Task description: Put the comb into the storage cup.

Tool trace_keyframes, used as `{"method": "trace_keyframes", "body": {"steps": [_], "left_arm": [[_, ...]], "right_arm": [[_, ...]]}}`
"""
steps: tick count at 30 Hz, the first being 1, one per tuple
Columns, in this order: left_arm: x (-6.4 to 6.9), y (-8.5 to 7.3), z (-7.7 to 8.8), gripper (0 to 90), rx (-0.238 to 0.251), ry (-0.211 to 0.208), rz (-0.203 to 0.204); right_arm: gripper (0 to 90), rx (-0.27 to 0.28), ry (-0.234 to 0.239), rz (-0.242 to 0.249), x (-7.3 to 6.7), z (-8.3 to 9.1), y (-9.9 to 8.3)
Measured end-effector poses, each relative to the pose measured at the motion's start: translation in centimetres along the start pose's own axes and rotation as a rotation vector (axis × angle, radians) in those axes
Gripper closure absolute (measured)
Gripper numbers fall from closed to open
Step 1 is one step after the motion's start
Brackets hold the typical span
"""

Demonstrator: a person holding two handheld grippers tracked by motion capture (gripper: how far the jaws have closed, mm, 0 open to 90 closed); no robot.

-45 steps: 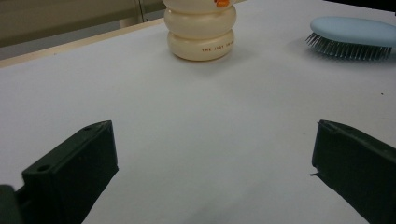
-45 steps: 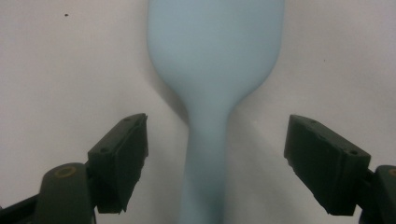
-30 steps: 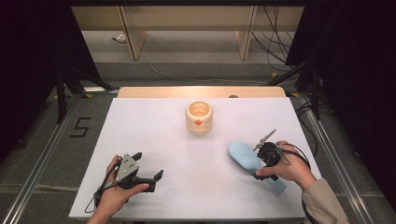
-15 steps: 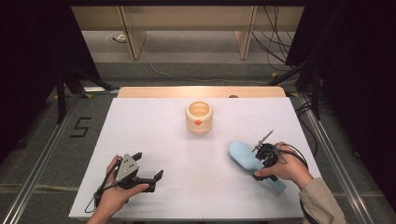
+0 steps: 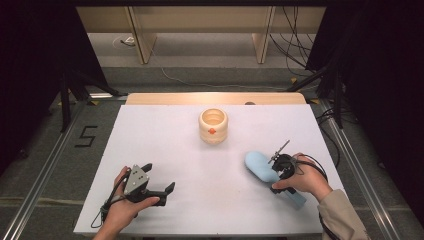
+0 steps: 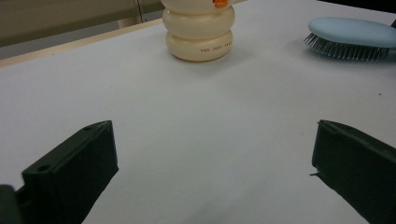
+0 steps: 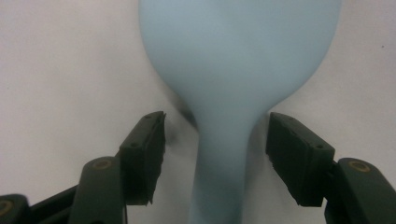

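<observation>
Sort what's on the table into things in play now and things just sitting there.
In play: light blue hairbrush, bristles down, its handle between the open jaws of the right gripper.

Sitting there: cream ribbed jar mid-table, untouched; left gripper open, nothing between its jaws.

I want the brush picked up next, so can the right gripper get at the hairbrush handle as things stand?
Probably yes. The right gripper has its jaws open on either side of the blue hairbrush handle, not yet touching, with only white table around.
</observation>
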State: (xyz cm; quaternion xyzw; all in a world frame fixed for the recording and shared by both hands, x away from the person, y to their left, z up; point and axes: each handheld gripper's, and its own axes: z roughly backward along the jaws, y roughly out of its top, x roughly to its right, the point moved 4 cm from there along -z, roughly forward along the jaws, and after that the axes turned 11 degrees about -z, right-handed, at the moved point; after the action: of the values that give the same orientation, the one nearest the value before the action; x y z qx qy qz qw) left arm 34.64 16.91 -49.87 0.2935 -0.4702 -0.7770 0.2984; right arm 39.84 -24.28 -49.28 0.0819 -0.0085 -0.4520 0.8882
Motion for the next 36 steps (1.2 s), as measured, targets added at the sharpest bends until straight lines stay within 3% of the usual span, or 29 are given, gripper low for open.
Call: {"method": "trace_keyframes", "body": {"steps": [9,22,36], "left_arm": [[-0.01,0.0,0.0,0.0,0.001,-0.001,0.002],[-0.01,-0.01,0.0,0.0,0.002,-0.001,0.0],[0.02,-0.02,0.0,0.0,0.002,-0.002,0.0]], "right_arm": [[43.3,-0.013,-0.009,-0.007,-0.07,-0.15,0.18],[52.9,-0.02,-0.059,-0.023,-0.21,-0.21,0.53],[65.4,-0.029,-0.064,-0.049,-0.39,-0.11,0.65]]}}
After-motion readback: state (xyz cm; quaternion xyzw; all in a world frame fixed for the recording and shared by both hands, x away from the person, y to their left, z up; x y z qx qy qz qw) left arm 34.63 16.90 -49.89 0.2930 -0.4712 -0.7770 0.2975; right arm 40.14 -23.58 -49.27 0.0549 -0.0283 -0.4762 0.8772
